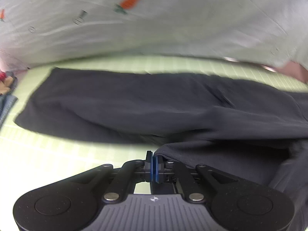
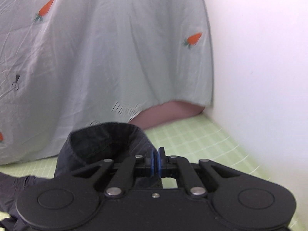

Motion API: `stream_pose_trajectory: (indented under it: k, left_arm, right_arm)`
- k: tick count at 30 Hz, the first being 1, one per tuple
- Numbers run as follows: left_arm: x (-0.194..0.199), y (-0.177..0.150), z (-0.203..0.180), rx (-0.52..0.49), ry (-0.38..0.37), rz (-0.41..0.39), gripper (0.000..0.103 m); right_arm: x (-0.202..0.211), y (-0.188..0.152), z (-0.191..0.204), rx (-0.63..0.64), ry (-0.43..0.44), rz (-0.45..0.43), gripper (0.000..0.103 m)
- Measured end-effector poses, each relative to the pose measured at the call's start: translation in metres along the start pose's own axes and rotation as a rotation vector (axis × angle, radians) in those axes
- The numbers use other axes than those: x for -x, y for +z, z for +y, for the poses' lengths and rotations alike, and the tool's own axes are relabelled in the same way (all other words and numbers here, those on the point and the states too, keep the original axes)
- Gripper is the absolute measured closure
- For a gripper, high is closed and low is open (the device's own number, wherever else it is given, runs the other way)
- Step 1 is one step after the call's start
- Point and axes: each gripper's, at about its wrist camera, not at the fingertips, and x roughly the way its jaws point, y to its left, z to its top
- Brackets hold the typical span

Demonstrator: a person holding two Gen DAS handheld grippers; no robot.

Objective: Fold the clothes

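We have the dark trousers [image 1: 146, 104] spread on the green mat [image 1: 48, 154], still mostly unfolded. Our left gripper [image 1: 154, 160] clenches one edge, our right gripper [image 2: 156, 158] clenches another; the fold itself remains ahead, we judge.

dark garment [image 1: 134, 104]: right end cut off by the left-wrist picture's edge
carrot-print sheet [image 1: 154, 28]: blurred beyond the dark garment
small pile [image 1: 6, 88]: left of garment, too blurred to identify
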Motion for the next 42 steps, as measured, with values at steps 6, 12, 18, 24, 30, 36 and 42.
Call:
stream_pose_trajectory:
  k: [6, 12, 18, 24, 30, 36, 42]
  left_arm:
    - [-0.03, 0.0, 0.025, 0.098, 0.05, 0.076, 0.095]
    - [-0.037, -0.027, 0.03, 0.179, 0.024, 0.145, 0.071]
    - [-0.031, -0.059, 0.035, 0.302, -0.012, 0.187, 0.058]
    - [-0.023, -0.074, 0.024, 0.319, -0.028, 0.185, 0.053]
    - [-0.018, -0.08, 0.022, 0.336, -0.026, 0.18, 0.052]
    - [-0.01, -0.093, 0.027, 0.346, -0.064, 0.18, 0.052]
    - [0.001, -0.106, 0.022, 0.317, -0.075, 0.166, 0.048]
  right_arm:
    - [-0.014, 0.006, -0.018, 0.094, -0.297, -0.016, 0.103]
    - [-0.013, -0.048, -0.017, 0.045, -0.161, 0.182, 0.064]
    - [-0.002, -0.114, 0.0, 0.018, -0.175, 0.326, 0.039]
    - [0.012, -0.143, 0.02, 0.003, -0.15, 0.383, 0.028]
    - [0.028, -0.156, 0.043, 0.027, -0.066, 0.405, 0.024]
    - [0.045, -0.171, 0.083, 0.13, 0.034, 0.404, 0.022]
    - [0.055, -0.183, 0.109, 0.214, 0.079, 0.398, 0.02]
